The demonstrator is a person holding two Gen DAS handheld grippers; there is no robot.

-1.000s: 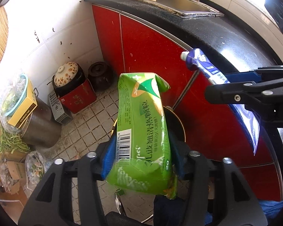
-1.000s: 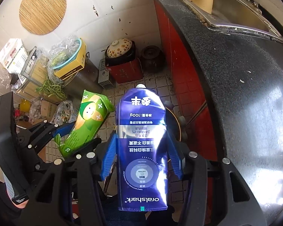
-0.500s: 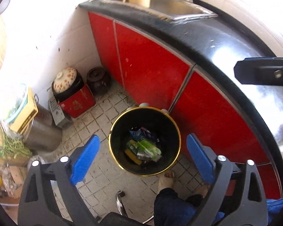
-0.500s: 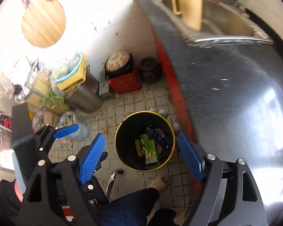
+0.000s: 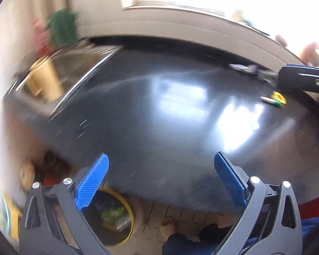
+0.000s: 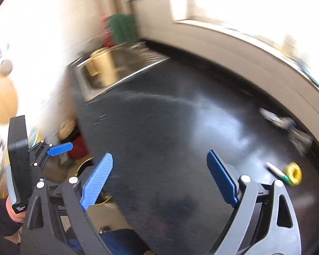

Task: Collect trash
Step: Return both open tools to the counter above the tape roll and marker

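Both claws gape wide and empty above the dark desk (image 5: 159, 116). From the sink (image 6: 108, 72) at left, scan rightward: remaining trash, a yellow ring (image 6: 294, 173) beside a small tube (image 6: 276, 171), lies far right. Swing slower; blur hides details. The bin (image 5: 117, 218) stands below the sink-side edge.

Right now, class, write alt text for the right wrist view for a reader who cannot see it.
The open, empty right gripper hovers over a dark countertop, blurred by motion. A yellow ring and small tube lie at right; a sink sits behind.
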